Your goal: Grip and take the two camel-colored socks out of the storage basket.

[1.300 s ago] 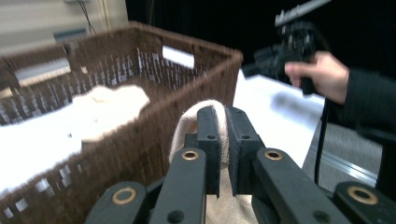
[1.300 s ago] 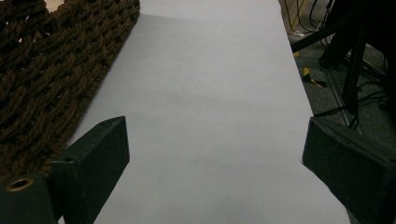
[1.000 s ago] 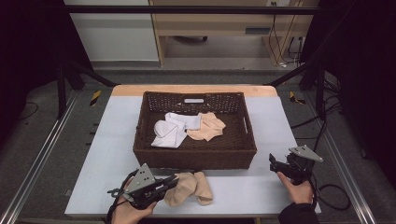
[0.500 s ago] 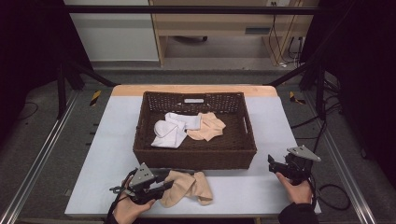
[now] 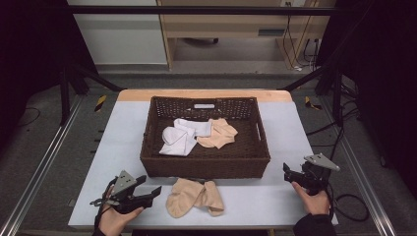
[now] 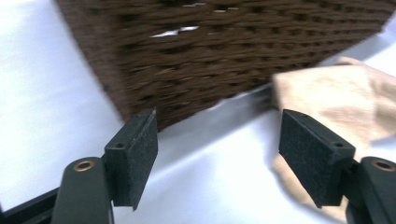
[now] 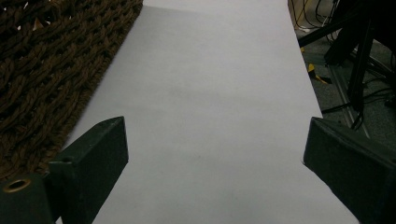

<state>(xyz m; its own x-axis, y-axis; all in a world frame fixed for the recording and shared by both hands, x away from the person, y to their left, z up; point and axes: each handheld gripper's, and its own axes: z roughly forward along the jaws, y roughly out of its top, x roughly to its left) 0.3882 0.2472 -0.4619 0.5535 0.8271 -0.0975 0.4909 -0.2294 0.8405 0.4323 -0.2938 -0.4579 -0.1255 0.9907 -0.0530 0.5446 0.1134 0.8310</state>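
A tan sock lies crumpled on the table in front of the dark wicker basket. Inside the basket are white socks and another tan sock. My left gripper is open just left of the loose tan sock and apart from it. In the left gripper view the open left gripper faces the basket wall, with the tan sock behind the right jaw. My right gripper rests open near the table's right front; the right gripper holds nothing.
The pale table has bare strips on both sides of the basket. The basket's side wall stands left of the right gripper. Beyond the table's right edge, cables and stand legs cross the floor.
My left gripper has drawn back to the left, away from the tan sock, which now lies free on the table. The right gripper has barely moved.
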